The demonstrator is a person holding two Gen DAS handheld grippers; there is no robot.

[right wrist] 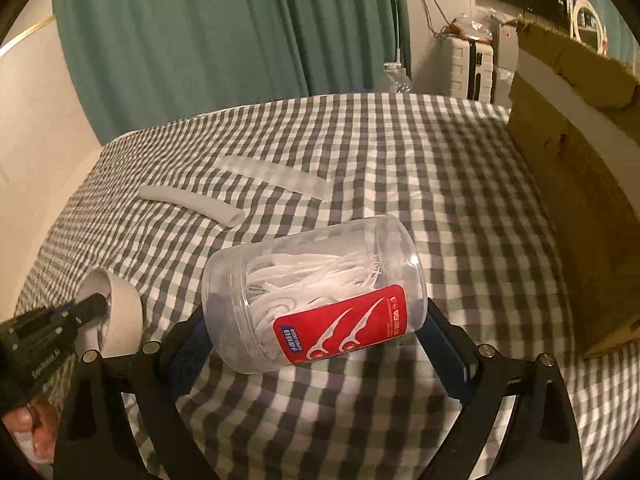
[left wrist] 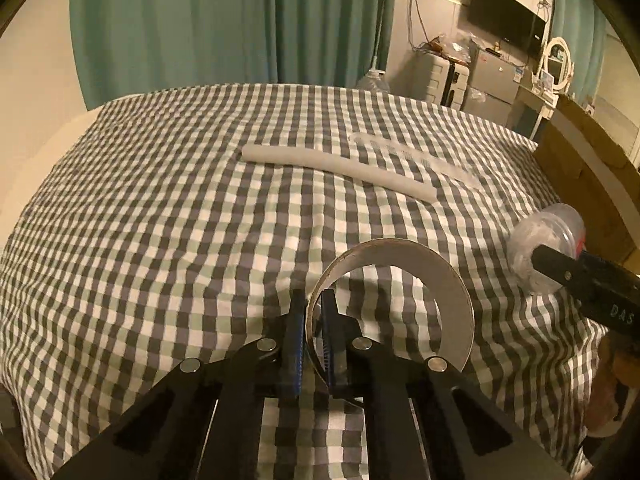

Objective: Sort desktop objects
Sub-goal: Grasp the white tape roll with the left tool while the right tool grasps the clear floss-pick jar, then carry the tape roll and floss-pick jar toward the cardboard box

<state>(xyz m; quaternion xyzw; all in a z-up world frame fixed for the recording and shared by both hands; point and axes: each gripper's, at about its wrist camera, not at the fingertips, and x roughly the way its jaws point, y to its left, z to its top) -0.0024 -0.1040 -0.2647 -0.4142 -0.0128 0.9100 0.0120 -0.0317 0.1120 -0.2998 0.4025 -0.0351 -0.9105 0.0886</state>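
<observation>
My left gripper [left wrist: 314, 300] is shut on the wall of a white tape roll [left wrist: 436, 280] and holds it over the checked cloth; the roll also shows in the right wrist view [right wrist: 120, 312]. My right gripper [right wrist: 316, 320] is shut on a clear jar of floss picks [right wrist: 316, 292] with a red label, lying sideways between the fingers; it shows at the right edge of the left wrist view [left wrist: 540, 252]. A white foam tube [left wrist: 336, 170] and a clear comb [left wrist: 408, 156] lie further back on the cloth.
The checked cloth [left wrist: 160, 220] covers the whole surface. A cardboard box [right wrist: 580, 168] stands at the right edge. Green curtains, a suitcase and a cabinet are behind the table.
</observation>
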